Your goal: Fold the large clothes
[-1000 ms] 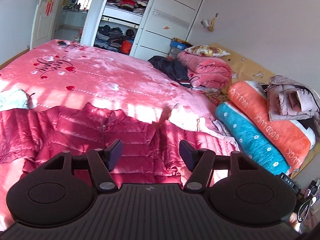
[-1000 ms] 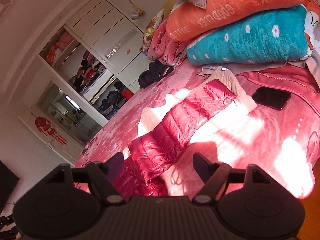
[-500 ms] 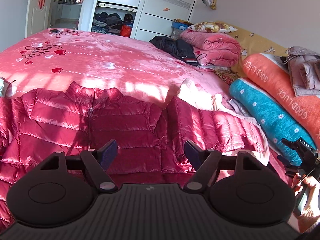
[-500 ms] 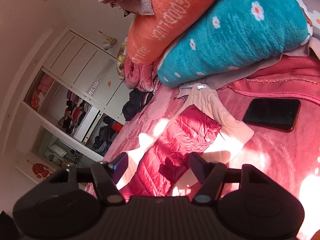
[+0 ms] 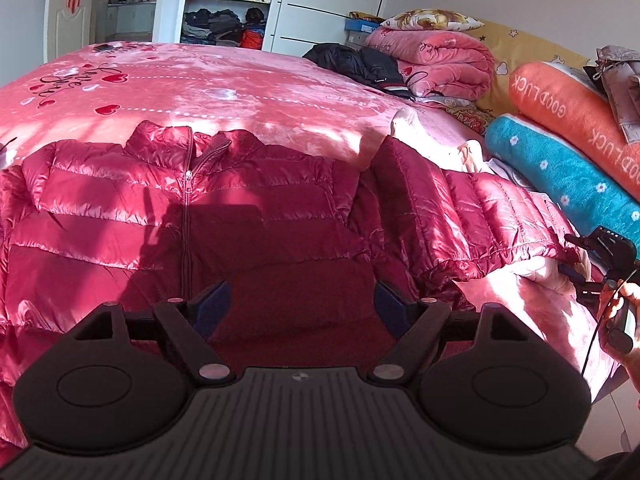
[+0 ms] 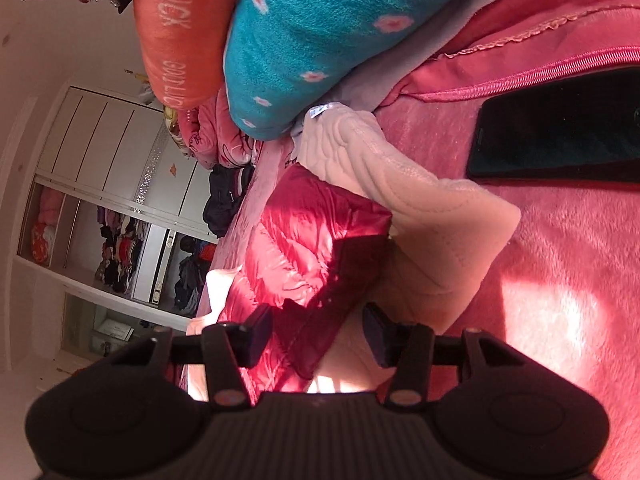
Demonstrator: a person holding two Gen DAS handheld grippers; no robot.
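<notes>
My left gripper (image 5: 300,300) hangs over the lower front of the jacket (image 5: 160,216), jaws wide, nothing between them. The jacket is red and quilted, spread front-up on the pink bed (image 5: 240,84), zip running down the middle, collar pointing toward the wardrobe (image 5: 224,20). Its sleeve (image 5: 460,216) stretches out to my right, toward the rolled blankets. My shadow falls across the chest panel.

My right gripper (image 6: 316,334) sits at the sleeve end (image 6: 316,240), jaws wide, one finger on each side of the cuff edge. I can't tell whether either pad touches the fabric. In the left view I also see this gripper (image 5: 600,248) at the far tip of the sleeve, with my right hand (image 5: 624,320) behind it.

Under the sleeve end lies a pale quilted cloth (image 6: 420,216), a corner sticking out toward the phone (image 6: 560,128). The phone lies dark, screen up, on the bed near the sleeve end.

A teal blanket (image 6: 320,40) and an orange blanket (image 6: 172,28) are stacked along the bed edge just beyond the pale cloth. A folded pink quilt (image 5: 440,60) and dark clothes (image 5: 352,60) sit at the far corner of the bed.
</notes>
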